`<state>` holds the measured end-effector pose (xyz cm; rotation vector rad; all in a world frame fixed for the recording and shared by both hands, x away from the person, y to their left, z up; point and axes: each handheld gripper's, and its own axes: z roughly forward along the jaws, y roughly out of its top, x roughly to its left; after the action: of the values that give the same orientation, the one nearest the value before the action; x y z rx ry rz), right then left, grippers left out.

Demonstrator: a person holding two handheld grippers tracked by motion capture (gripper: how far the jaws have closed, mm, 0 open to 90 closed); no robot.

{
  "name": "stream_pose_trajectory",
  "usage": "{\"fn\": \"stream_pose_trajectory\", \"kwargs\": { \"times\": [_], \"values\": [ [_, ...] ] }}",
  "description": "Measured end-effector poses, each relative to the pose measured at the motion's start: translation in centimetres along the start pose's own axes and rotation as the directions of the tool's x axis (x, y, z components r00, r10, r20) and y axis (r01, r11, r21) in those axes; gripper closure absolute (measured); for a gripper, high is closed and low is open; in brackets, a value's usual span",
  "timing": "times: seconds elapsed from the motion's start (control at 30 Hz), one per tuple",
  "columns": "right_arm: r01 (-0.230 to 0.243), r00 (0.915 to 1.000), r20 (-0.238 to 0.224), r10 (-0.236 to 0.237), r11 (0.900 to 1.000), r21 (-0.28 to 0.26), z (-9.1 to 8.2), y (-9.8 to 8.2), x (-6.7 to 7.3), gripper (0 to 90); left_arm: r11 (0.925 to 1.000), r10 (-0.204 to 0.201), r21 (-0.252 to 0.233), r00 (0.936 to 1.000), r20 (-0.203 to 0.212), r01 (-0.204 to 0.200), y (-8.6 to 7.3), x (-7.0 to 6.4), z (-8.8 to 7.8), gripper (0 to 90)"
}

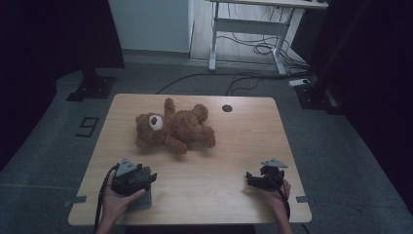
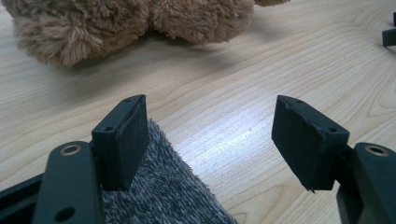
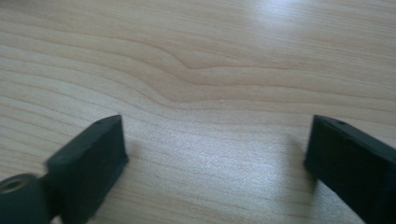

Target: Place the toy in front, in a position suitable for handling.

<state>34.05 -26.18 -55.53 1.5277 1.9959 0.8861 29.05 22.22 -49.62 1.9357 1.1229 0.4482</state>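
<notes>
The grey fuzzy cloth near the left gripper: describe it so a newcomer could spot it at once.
Start at the wooden table and go to its near left corner, where the left gripper rests. The grey cloth lies flat on the table beneath that gripper; in the left gripper view it reaches up beside one of the fingers. Unlike the brown teddy bear farther back, it is grey, flat and short-piled.
</notes>
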Motion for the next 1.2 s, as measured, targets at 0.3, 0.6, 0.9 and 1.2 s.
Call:
{"fn": "stream_pose_trajectory", "kwargs": {
  "times": [0.3, 0.6, 0.9, 1.2],
  "values": [
    [-0.028, 0.9984, -0.05, 0.025, 0.998, -0.054, -0.7, 0.3, -0.1, 13.8, 0.9999, -0.008, -0.011, 1.0, -0.006, 0.008, 0.1, 0.2, -0.3, 25.1],
    [-0.01, 0.9966, -0.082, 0.005, 0.997, -0.07, -0.6, 1.2, 0.4, 15.0, 0.9997, -0.022, -0.01, 0.9992, -0.032, 0.022, 0.6, 1.1, -0.4, 24.7],
    [0.021, 0.9913, -0.127, -0.035, 0.994, -0.111, 0.2, 3.2, 1.5, 18.1, 0.9993, -0.035, -0.014, 0.9972, -0.066, 0.034, 2.1, 2.3, -0.1, 25.0],
    [0.062, 0.9739, -0.208, -0.091, 0.988, -0.141, 1.2, 5.8, 4.3, 19.5, 0.9971, -0.073, 0.014, 0.9908, -0.114, 0.075, 2.8, 5.6, 2.0, 25.2]
  ]
}}
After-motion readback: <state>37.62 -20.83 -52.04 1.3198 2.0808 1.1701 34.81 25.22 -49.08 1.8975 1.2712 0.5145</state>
